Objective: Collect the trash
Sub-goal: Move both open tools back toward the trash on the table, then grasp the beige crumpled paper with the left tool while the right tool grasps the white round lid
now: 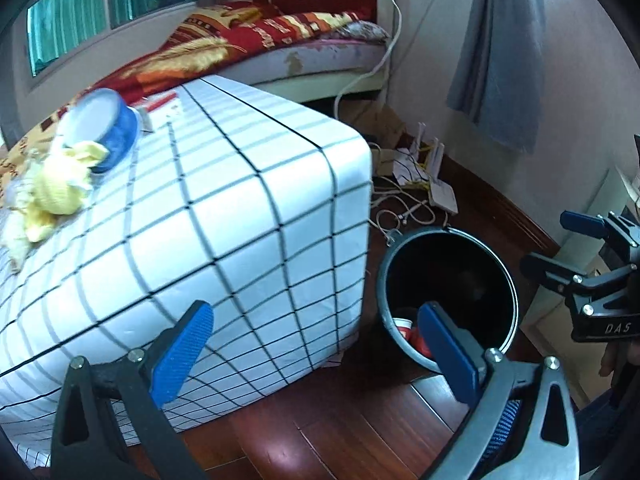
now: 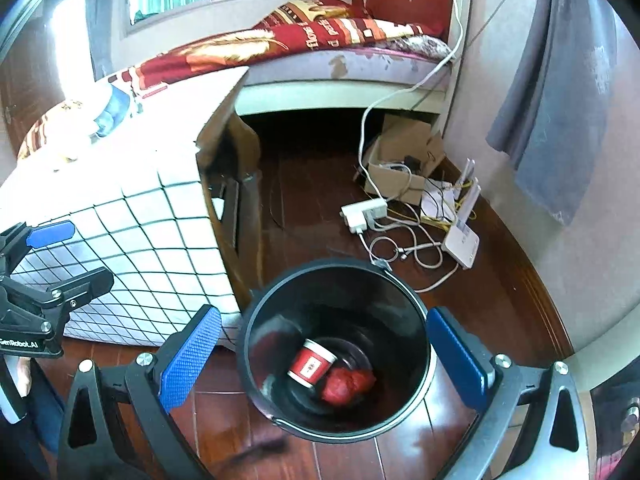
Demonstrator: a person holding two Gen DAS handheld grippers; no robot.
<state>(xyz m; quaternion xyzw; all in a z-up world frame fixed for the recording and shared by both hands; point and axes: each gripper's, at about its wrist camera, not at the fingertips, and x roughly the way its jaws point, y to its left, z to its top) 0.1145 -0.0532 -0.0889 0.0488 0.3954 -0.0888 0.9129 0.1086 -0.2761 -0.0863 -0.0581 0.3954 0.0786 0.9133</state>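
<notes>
A black trash bin (image 2: 256, 344) stands on the wood floor beside a table draped in a white checked cloth (image 1: 224, 216). In it lie a red and white paper cup (image 2: 312, 366) and a crumpled red wad (image 2: 348, 386). My right gripper (image 2: 324, 354) is open and empty, right above the bin's mouth. My left gripper (image 1: 316, 340) is open and empty, low by the table's corner, with the bin (image 1: 386, 264) to its right. On the table's far left lie crumpled yellow paper (image 1: 56, 188) and a blue and white tub (image 1: 100, 128).
A bed with a red patterned blanket (image 1: 240, 40) is behind the table. A cardboard box (image 2: 400, 160), a power strip (image 2: 364, 212), a white router (image 2: 460, 240) and tangled cables lie on the floor by the wall. A grey cloth (image 2: 560, 100) hangs at the right.
</notes>
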